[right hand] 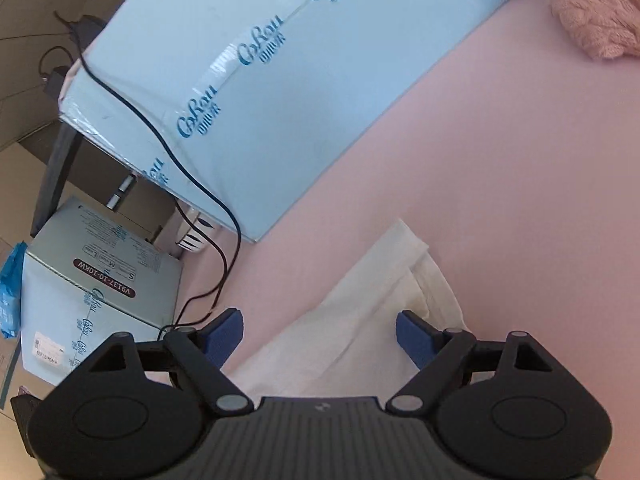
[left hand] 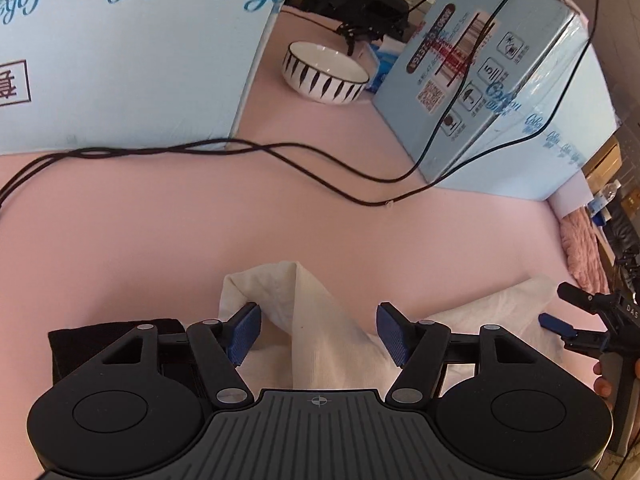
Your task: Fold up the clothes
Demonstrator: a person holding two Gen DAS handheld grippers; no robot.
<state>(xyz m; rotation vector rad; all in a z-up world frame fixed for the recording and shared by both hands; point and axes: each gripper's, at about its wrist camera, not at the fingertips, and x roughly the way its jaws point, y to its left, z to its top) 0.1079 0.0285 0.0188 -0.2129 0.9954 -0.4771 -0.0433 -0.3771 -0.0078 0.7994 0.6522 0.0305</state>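
Observation:
A cream-white garment [left hand: 320, 320] lies on the pink table surface [left hand: 280, 220], with a raised fold standing between the jaws of my left gripper [left hand: 318, 334]. The left gripper is open, blue pads on either side of the fold, not touching it. The same garment [right hand: 360, 320] shows in the right wrist view as a flat folded strip. My right gripper [right hand: 320, 338] is open above it, and it also shows in the left wrist view [left hand: 576, 320] at the far right over the garment's right end. A black cloth [left hand: 80, 340] lies at the left.
Two light blue cartons [left hand: 120, 60] [left hand: 500, 92] stand at the back, with a striped white bowl [left hand: 324, 72] between them. Black cables [left hand: 280, 156] trail across the table. A fluffy pink cloth [right hand: 592, 12] lies at the right edge. A smaller carton [right hand: 100, 292] stands beyond the table.

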